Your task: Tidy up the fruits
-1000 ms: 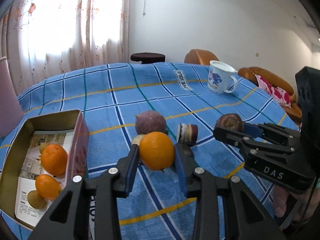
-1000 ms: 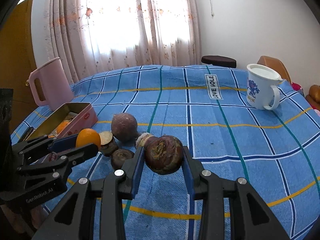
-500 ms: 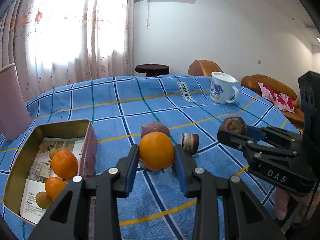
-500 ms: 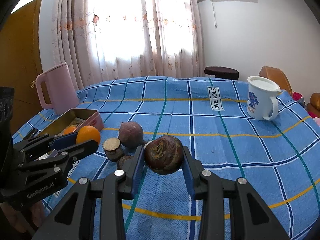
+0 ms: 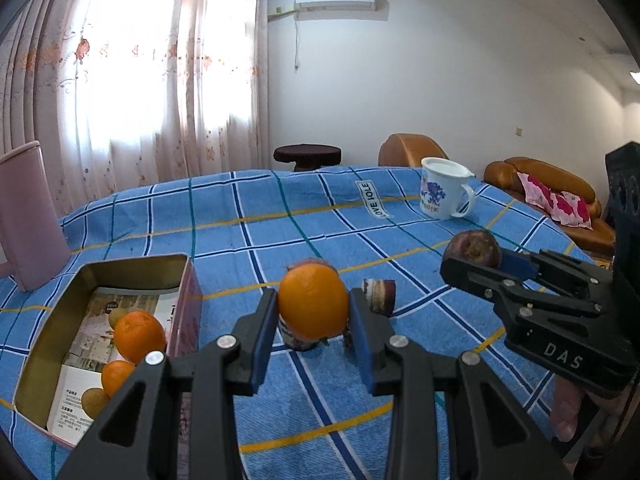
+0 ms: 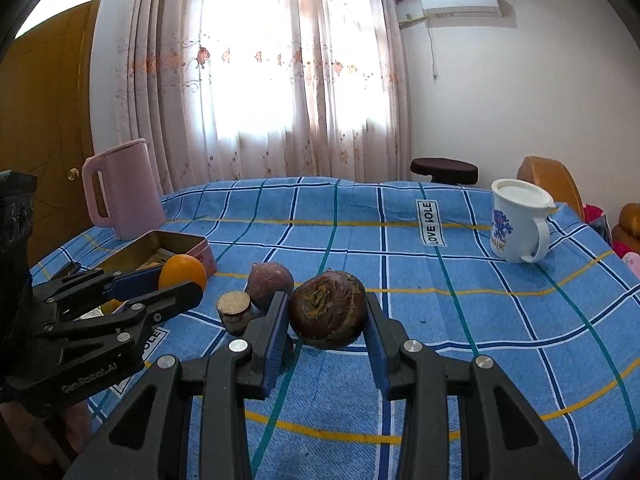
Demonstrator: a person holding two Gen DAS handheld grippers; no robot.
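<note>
My left gripper (image 5: 313, 314) is shut on an orange (image 5: 313, 307) and holds it above the blue checked tablecloth (image 5: 280, 232). My right gripper (image 6: 327, 316) is shut on a dark brown round fruit (image 6: 328, 309), also lifted; it shows in the left wrist view (image 5: 473, 248) too. An open tin box (image 5: 132, 268) at the left holds two oranges (image 5: 139, 336) and small yellow-green fruits. A purple round fruit (image 6: 269, 285) and a cut brown stub (image 6: 235, 312) lie on the cloth between the grippers.
A pink jug (image 6: 124, 190) stands behind the tin at far left. A white flowered mug (image 6: 516, 220) stands at the right. A "LOVE IOLE" label (image 6: 429, 224) lies on the cloth. A sofa (image 5: 552, 204) and a dark stool (image 5: 307, 156) are beyond the table.
Both grippers have risen with their fruits still held. The table objects now sit lower in both views and more of the room shows.
</note>
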